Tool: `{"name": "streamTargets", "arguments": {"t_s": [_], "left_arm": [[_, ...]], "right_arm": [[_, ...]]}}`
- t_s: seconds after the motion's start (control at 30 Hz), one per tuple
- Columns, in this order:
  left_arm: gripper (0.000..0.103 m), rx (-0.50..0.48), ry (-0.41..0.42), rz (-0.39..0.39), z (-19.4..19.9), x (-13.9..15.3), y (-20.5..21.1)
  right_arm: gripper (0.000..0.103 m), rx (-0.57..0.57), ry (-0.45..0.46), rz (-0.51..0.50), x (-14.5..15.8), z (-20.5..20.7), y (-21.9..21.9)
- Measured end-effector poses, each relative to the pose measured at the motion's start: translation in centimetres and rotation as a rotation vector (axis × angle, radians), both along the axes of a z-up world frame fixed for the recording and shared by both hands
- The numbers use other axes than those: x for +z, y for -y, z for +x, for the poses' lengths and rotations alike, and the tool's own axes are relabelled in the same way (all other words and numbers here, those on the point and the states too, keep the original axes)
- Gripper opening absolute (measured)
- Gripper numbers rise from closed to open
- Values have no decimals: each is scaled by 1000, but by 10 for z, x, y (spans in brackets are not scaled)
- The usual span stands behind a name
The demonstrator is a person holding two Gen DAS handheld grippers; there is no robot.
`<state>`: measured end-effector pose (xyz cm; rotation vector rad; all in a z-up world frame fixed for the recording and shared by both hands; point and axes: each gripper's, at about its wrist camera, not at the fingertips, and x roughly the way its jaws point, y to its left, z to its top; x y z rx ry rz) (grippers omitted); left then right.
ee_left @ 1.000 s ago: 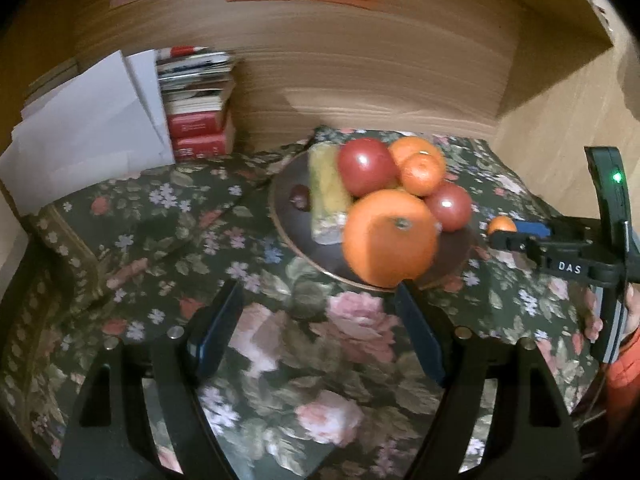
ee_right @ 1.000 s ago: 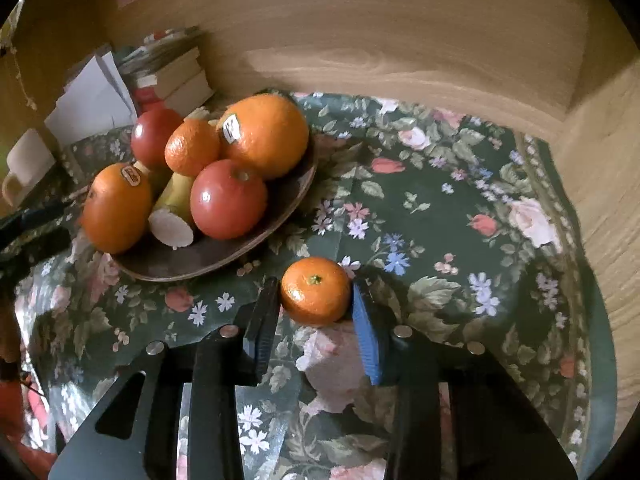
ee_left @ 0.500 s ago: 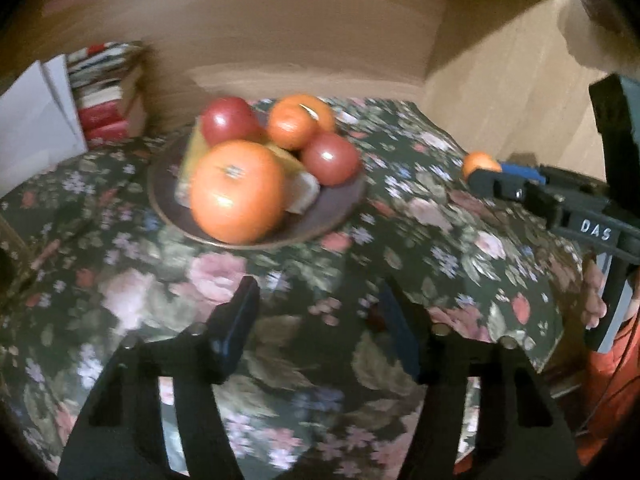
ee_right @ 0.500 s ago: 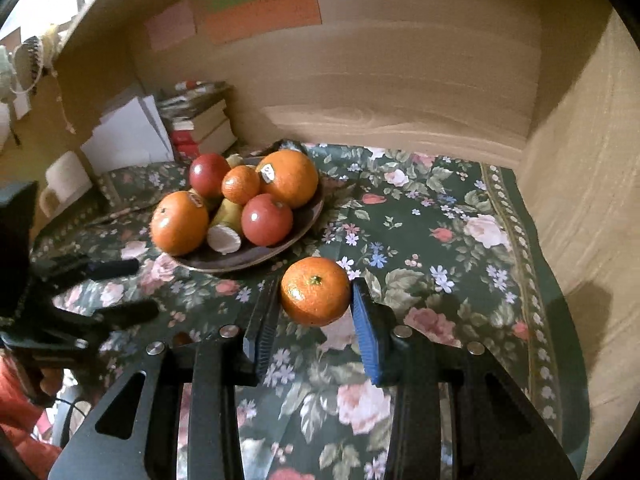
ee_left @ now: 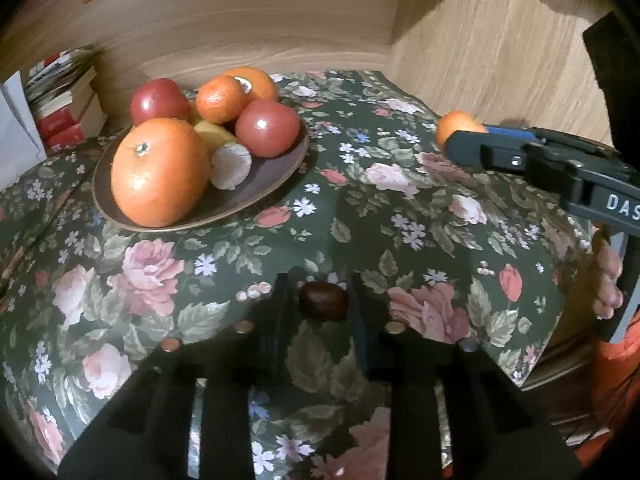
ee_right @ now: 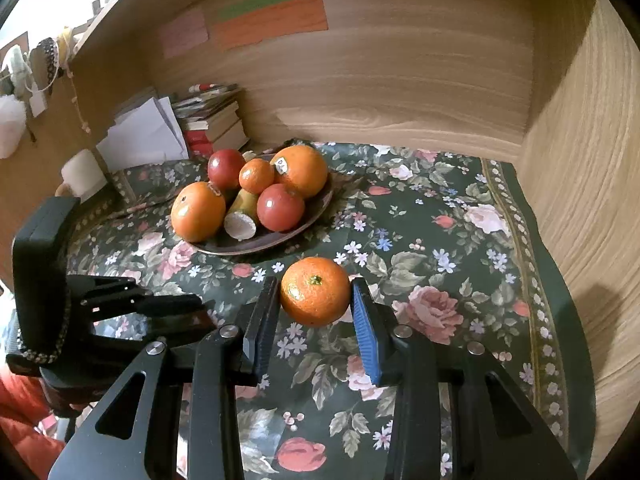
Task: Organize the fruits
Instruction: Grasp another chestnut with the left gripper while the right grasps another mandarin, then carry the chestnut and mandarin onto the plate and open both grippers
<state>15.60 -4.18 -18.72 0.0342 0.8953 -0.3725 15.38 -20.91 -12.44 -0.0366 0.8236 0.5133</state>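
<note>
Floral-cloth worktop (ee_right: 440, 216): R tool (ee_right: 316, 312) gripping mandarin (ee_right: 315, 291), plate (ee_right: 316, 216) up-left; L tool (ee_left: 324, 300) clamped on chestnut (ee_left: 324, 300).

A small orange mandarin (ee_right: 315, 291), stem end showing, is being held clear of the floral cloth, pressed between two pads. A dark brown, glossy, chestnut-like item (ee_left: 323, 301) is being clamped between two dark fingers. On a brown plate (ee_right: 280, 240) are being kept two large oranges, two red fruits, one small mandarin and a banana with its cut end outward.
</note>
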Motion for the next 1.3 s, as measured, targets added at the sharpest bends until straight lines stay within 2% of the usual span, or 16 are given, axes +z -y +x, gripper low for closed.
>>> {"name": "streamTargets", "arguments": {"t_s": [0.27, 0.7, 0.83, 1.03, 1.3], "left_arm": [[23, 7, 23, -3, -1, 8, -8], [23, 125, 162, -23, 24, 63, -60], [23, 158, 195, -21, 35, 72, -76], [23, 206, 175, -23, 60, 69, -95], [23, 214, 128, -9, 89, 49, -94]], "right_arm": [[33, 7, -16, 19, -4, 7, -4], [33, 88, -6, 24, 2, 29, -43], [33, 115, -8, 17, 2, 39, -59], [33, 149, -24, -14, -7, 50, -80], [33, 172, -69, -36, -23, 62, -95]]}}
